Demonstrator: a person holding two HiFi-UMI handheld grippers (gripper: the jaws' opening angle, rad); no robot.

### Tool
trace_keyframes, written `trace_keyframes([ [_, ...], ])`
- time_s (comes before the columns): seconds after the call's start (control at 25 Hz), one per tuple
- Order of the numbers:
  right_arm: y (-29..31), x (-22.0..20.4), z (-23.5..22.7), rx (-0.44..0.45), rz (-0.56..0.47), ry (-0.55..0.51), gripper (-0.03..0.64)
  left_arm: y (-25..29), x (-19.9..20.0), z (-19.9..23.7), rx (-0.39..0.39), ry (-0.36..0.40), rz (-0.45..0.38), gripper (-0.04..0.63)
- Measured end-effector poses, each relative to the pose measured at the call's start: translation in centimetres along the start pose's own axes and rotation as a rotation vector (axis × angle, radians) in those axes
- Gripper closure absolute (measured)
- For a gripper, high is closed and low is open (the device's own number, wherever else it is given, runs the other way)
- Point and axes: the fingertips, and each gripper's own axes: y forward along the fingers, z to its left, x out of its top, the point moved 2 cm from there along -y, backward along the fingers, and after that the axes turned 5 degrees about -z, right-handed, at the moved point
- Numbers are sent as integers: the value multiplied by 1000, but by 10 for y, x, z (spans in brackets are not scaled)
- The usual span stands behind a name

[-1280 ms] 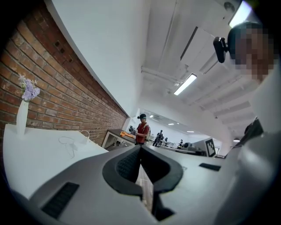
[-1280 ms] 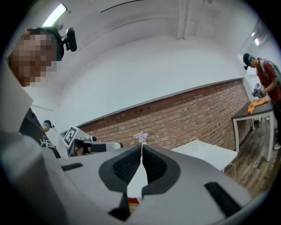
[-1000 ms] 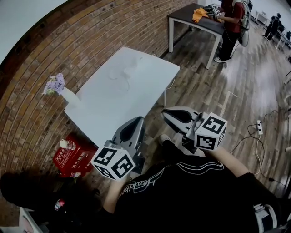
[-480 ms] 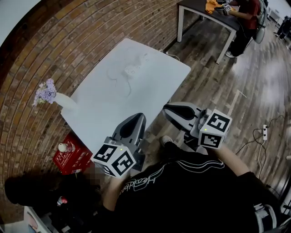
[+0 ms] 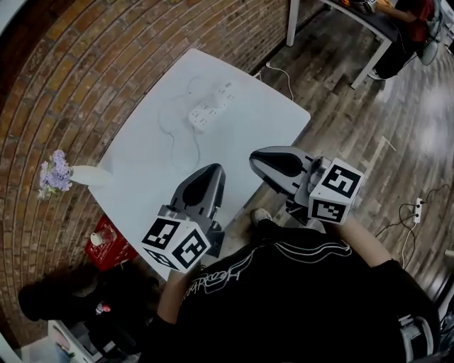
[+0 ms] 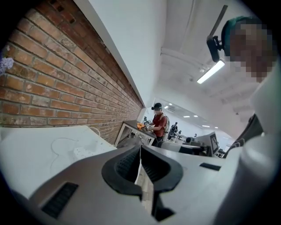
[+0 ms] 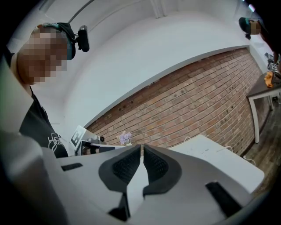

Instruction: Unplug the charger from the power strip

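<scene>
A white power strip (image 5: 208, 108) lies on the far half of the white table (image 5: 142, 170), with a thin white cable (image 5: 172, 131) looping from it. The charger cannot be told apart from the strip at this size. My left gripper (image 5: 213, 172) hangs over the table's near edge, jaws shut and empty. My right gripper (image 5: 257, 160) is by the table's right edge, also shut with nothing in it. In the left gripper view the power strip (image 6: 82, 152) shows small, far beyond the shut left gripper (image 6: 140, 148). The shut right gripper (image 7: 142, 147) faces the brick wall.
A white vase of purple flowers (image 5: 58, 174) stands at the table's left corner by the brick wall (image 5: 85, 71). A red box (image 5: 108, 242) sits on the floor under it. A second table with a person (image 5: 408, 21) is at the far right. Another power strip (image 5: 418, 210) lies on the wooden floor.
Both grippers have come forward from short of the table to its near edge, staying shut. The table and power strip now sit closer and lower in the head view.
</scene>
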Motion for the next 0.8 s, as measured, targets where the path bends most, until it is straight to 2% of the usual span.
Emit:
trace_keyframes([
  [0.12, 7, 9, -21, 20, 5, -9, 617, 19, 15, 3, 2, 36, -17, 589],
  [0.24, 7, 18, -34, 29, 2, -26, 617, 28, 24, 14, 47, 67, -29, 589],
  [0.4, 14, 18, -55, 11, 5, -20, 617, 32, 32, 48, 110, 28, -39, 589],
  [0.56, 28, 11, -73, 0, 22, 15, 617, 39, 31, 86, 183, 24, -31, 588],
  [0.72, 40, 9, -90, -15, 40, 19, 617, 54, 24, 132, 250, -8, 7, 580],
  [0.8, 47, 10, -101, -31, 48, 21, 617, 64, 17, 154, 266, -25, 40, 554],
])
